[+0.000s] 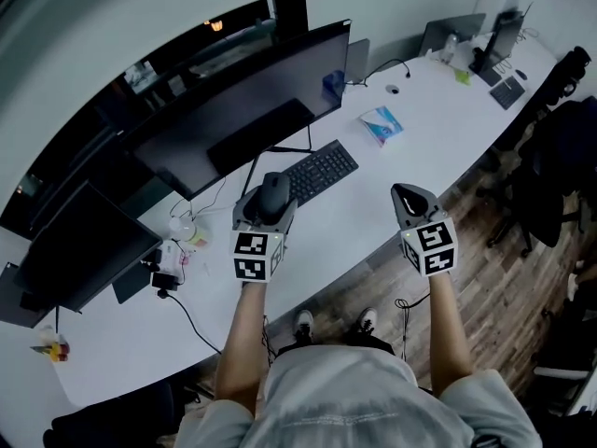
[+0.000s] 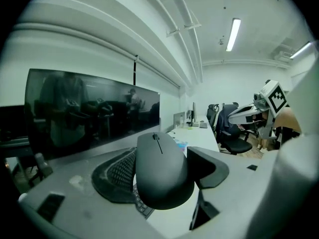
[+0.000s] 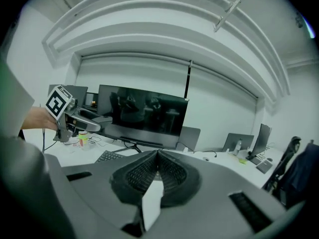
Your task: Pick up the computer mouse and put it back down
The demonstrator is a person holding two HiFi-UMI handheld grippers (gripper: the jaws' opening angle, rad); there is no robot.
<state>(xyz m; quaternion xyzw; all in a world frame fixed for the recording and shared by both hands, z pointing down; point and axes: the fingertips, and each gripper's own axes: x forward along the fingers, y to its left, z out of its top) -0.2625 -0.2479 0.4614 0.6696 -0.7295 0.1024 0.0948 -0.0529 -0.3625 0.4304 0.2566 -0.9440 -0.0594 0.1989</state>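
The left gripper (image 1: pixel 268 202) clamps a dark computer mouse (image 2: pixel 162 168) between its jaws, apparently lifted off the white table (image 1: pixel 420 138), with a keyboard (image 1: pixel 319 171) just beneath and ahead. The right gripper (image 1: pixel 408 197) is clenched on nothing. The mouse's rounded sides could slip from the pads, dropping it onto the keyboard.

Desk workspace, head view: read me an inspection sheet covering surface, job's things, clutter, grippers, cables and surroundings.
Surface: white curved desk.
Job's things: mouse, apparently lifted, just short of the keyboard.
Clutter: keyboard, monitor, blue packet, small bottle.
Grippers: left hand-held gripper shut on the mouse; right hand-held gripper shut, nothing between its jaws.
Cables: black cable running off the desk's near edge, at the left.
Surroundings: office chairs, wood floor.
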